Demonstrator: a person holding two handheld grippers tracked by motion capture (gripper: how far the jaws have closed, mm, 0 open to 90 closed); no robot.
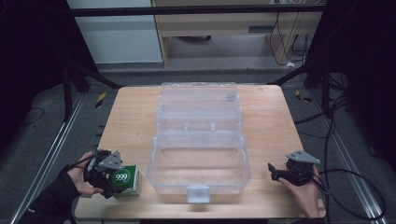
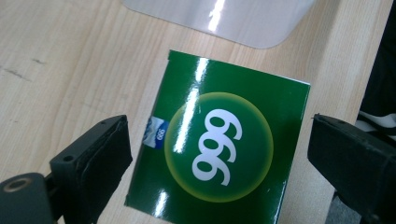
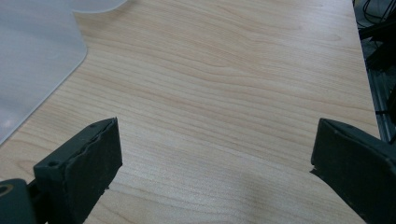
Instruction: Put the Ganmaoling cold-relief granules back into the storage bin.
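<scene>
A green box (image 1: 127,180) marked "999" (image 2: 215,147) lies flat on the wooden table (image 1: 271,116) near its front left corner. My left gripper (image 1: 106,175) hovers right over the green box (image 2: 219,140), open, its two jaws standing wide on either side of the box without touching it. A clear plastic case (image 1: 198,140) stands open in the middle of the table, nothing inside it. My right gripper (image 1: 280,173) rests open near the front right corner, above bare wood (image 3: 224,93), to the right of the case.
The case's lid (image 1: 198,100) lies folded back toward the far edge. A corner of the clear case (image 3: 32,56) shows at the left of the right gripper view. Black cables (image 1: 345,182) trail off the table's right side.
</scene>
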